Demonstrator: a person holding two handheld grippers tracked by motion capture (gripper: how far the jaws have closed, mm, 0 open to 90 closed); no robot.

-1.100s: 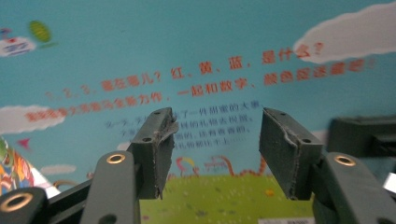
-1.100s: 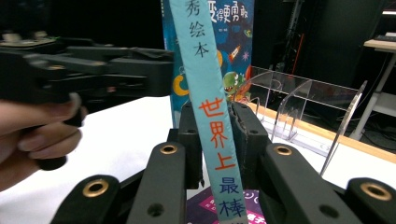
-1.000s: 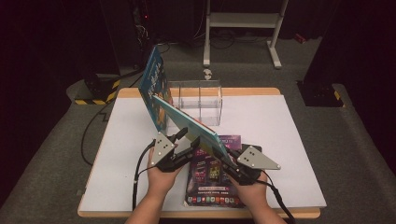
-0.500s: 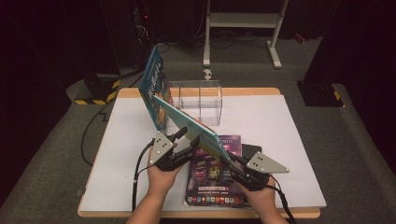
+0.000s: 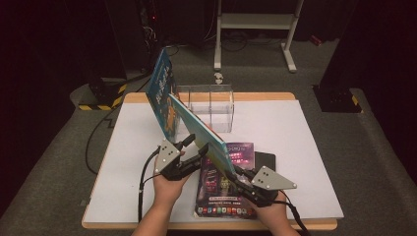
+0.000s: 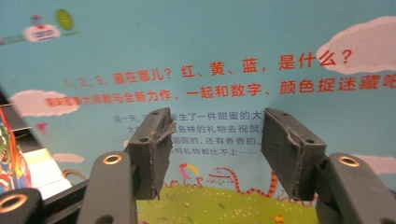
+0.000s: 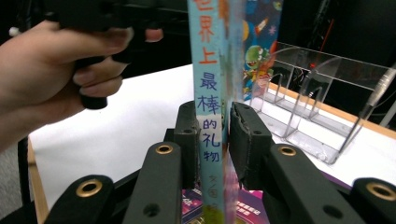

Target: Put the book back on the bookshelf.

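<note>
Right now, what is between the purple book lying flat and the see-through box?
The high view shows bare white table between the purple book and the clear box. The tilted blue book hangs above that stretch.

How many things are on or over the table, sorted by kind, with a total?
Books: 3, one blue book held up, one blue book leaning by the rack, one purple book lying flat
Clear rack: 1
Dark flat thing beside the purple book: 1
Total: 5
</note>
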